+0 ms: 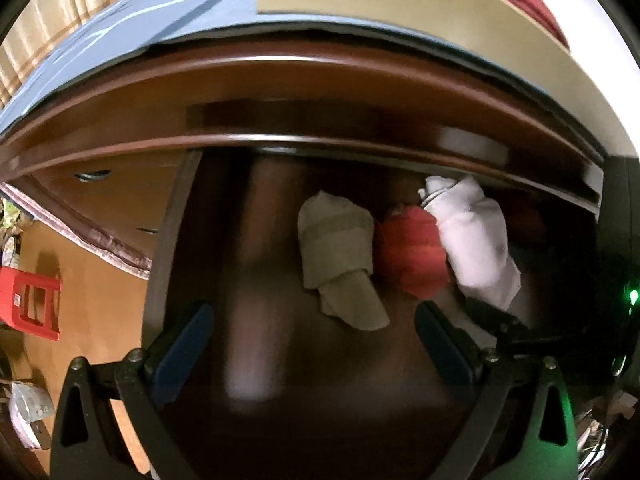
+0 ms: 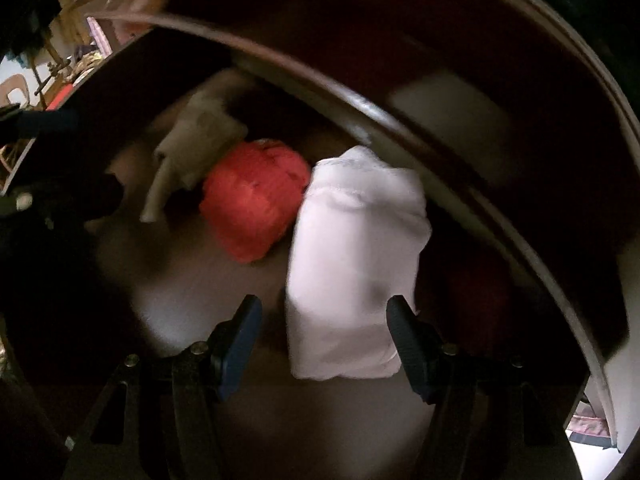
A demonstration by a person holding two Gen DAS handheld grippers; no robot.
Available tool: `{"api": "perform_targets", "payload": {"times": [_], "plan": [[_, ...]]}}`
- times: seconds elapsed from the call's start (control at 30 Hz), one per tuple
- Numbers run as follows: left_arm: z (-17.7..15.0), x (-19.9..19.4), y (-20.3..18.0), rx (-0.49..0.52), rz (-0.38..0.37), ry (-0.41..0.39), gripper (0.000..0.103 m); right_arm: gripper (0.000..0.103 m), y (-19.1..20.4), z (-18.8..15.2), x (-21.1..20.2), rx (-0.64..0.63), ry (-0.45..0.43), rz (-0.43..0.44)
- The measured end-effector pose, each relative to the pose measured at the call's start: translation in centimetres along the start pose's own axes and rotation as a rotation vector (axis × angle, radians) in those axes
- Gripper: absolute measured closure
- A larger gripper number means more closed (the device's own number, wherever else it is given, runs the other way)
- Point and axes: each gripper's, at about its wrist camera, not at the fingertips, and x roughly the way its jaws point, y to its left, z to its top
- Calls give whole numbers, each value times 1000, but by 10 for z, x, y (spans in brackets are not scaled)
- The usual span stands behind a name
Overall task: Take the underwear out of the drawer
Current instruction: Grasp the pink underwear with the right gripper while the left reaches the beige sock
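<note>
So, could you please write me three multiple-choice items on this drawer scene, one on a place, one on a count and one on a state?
1. Where does the red bundle lie in the drawer?
A. Between the beige and white bundles
B. Outside the drawer
C. On top of the white bundle

2. How many rolled bundles are clearly visible in the drawer?
A. One
B. Three
C. Five

3. What is the state of the right gripper?
A. Shut on the red bundle
B. Shut and empty
C. Open, its fingers on either side of the white bundle's near end

Answers:
1 A, since the left wrist view shows the beige bundle to its left and the white bundle to its right.
2 B, as beige, red and white are the only clear ones.
3 C, because both fingers stand well apart around the white cloth.
</note>
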Motion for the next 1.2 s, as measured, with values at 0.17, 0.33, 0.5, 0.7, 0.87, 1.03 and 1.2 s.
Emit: {"api": "perform_targets", "payload": {"times": [0.17, 0.33, 0.5, 0.7, 0.87, 1.03, 1.2], "plan": [[6, 11, -5, 35, 31, 32, 1, 58, -2, -1, 13, -41, 18, -15], [12, 20, 1, 37, 45, 60, 1, 75, 0, -12, 19, -63, 89, 82], [15, 28, -3, 86, 62, 62, 1, 76, -11, -37, 23, 26, 144, 222], [20, 38, -11, 149, 80, 53, 3, 76, -16, -54, 30, 77, 151, 238], [21, 40, -11, 174, 60, 56, 12, 76, -23, -69, 34, 105, 135, 254], [20, 37, -5, 216, 102, 36, 34, 76, -40, -69, 34, 107, 141, 265], [18, 35, 9, 262, 102, 50, 62, 76, -49, -68, 38, 118, 145, 266]]}}
